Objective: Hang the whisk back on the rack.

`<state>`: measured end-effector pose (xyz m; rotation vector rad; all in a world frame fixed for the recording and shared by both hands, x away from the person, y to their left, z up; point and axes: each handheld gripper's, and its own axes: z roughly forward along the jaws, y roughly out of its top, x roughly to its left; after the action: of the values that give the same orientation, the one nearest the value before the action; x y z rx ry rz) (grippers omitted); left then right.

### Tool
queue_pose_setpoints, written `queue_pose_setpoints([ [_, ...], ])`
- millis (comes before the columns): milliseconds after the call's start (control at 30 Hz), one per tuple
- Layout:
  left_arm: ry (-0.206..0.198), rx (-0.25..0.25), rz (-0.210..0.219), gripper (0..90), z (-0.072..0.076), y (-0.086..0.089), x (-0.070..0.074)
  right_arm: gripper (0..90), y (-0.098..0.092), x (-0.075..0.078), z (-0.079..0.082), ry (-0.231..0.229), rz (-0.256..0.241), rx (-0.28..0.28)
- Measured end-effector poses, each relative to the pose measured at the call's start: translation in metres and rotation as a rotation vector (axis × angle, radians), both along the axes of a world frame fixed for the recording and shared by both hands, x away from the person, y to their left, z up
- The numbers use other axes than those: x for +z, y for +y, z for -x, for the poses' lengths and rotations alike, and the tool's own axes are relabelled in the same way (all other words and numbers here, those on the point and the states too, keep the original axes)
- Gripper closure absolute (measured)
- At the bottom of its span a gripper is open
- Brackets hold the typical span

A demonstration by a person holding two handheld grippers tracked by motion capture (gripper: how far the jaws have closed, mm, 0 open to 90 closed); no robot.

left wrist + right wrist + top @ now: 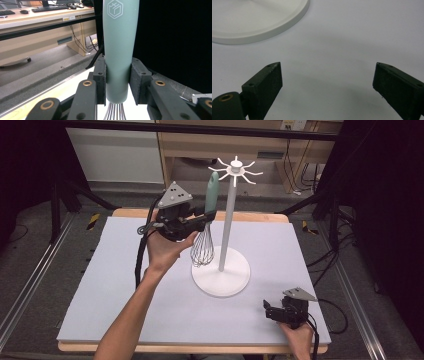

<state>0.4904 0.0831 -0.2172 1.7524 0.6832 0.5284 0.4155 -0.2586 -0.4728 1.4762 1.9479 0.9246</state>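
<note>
**Holding a whisk up beside the hook stand**

Gripping low on the handle, the left gripper (202,220) has its jaws closed on the whisk (207,215), handle up and wires hanging above the mat (125,285), just beside the pole of the white hook stand (227,220). That upright hold probably suits hanging it from the hooks at the top. The right gripper (272,311) rests near the mat's front edge, jaws wide apart and empty. The whisk has a matte sage-green handle with an embossed cube logo and thin steel wires.
</note>
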Motion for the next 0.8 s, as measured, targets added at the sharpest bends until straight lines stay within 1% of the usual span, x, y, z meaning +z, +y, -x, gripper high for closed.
queue_pose_setpoints([
  [267, 0.009, 0.005, 0.000, 68.9, -0.005, -0.008, -0.001, 9.5, 0.001, 0.000, 0.000, 0.005, -0.002, -0.003],
  [800, 0.002, 0.005, 0.017, 68.8, -0.014, -0.017, -0.006, 9.5, 0.001, 0.000, 0.000, 0.003, -0.005, -0.004],
])
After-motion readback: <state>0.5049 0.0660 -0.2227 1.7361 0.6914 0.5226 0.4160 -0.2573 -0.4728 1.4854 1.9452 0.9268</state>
